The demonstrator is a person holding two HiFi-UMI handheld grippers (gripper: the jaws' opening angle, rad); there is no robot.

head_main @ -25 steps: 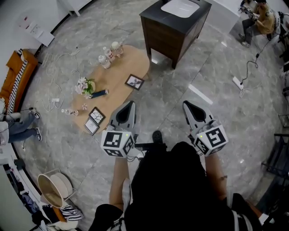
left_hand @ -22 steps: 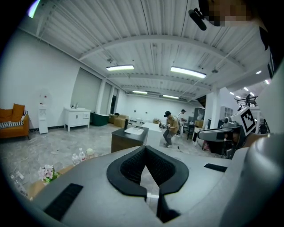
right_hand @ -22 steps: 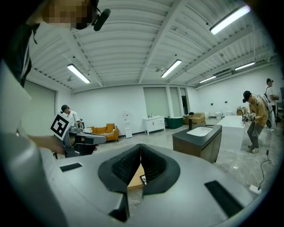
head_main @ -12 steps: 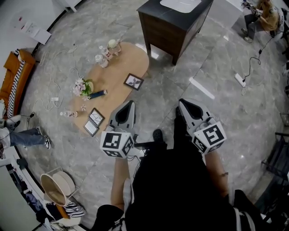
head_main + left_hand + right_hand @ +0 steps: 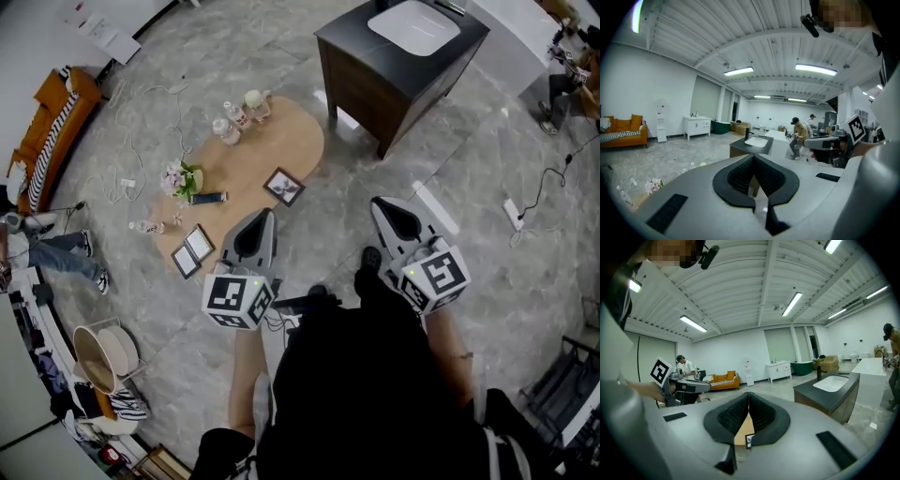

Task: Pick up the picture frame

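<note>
The left gripper (image 5: 753,157) has its jaws pressed together at the tips with nothing between them, and the right gripper (image 5: 748,394) is the same: pads meeting, empty, only a sliver of tabletop showing through the gap below them. Both are held out in front of the person, side by side and pointing only slightly downward, above the grey floor and not touching anything. Ahead of them lies the low oval wooden table (image 5: 253,155), where a dark picture frame (image 5: 283,186) lies flat near the edge closest to the left gripper, and two more frames (image 5: 199,243) lie side by side at the table's near left end. Flowers (image 5: 178,178) and some bottles (image 5: 236,117) share the table; a dark cabinet (image 5: 375,70) stands beyond. Judging by this, the task has barely begun: no frame is touched, and approaching, opening the jaws, gripping and lifting all remain
</note>
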